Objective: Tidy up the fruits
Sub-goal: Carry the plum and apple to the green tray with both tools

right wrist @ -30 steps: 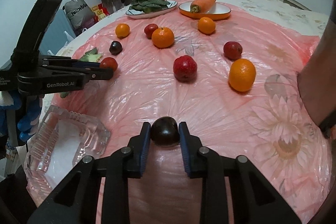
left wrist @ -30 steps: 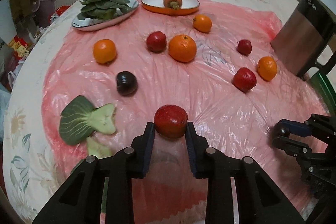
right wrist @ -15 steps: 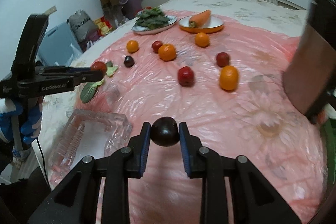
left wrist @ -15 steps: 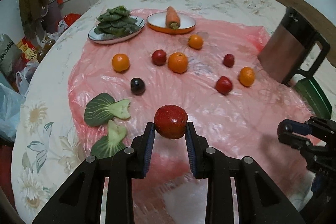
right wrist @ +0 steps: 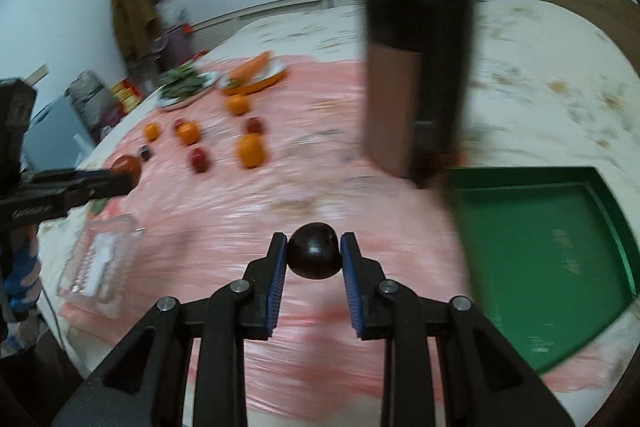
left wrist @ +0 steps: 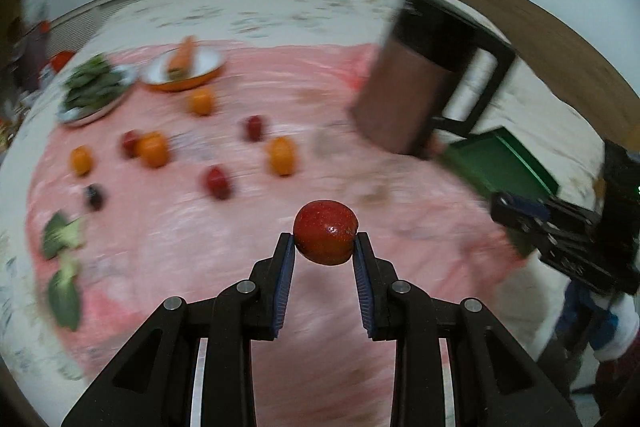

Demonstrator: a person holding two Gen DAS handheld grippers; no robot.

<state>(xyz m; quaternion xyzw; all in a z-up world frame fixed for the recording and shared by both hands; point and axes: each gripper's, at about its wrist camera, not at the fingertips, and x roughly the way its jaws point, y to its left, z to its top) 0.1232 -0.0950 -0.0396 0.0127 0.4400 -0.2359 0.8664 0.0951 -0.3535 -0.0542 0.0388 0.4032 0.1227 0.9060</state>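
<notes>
Between the left tongs' point(left wrist: 324, 245) pads, a gripped red apple point(left wrist: 325, 231); between the right tongs' point(right wrist: 313, 255), a dark plum point(right wrist: 314, 255); right of them, an empty green tray point(right wrist: 560, 251).

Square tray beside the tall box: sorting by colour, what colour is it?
Green tray, clearest in right wrist view.

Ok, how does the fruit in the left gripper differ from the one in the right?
The left gripper holds a red apple, speckled and glossy; the right gripper holds a near-black plum, plain-skinned. The red apple spreads its jaws wider than the near-black plum does. Both are round, clamped between blue pads, lifted clear of the pink sheet.
</notes>
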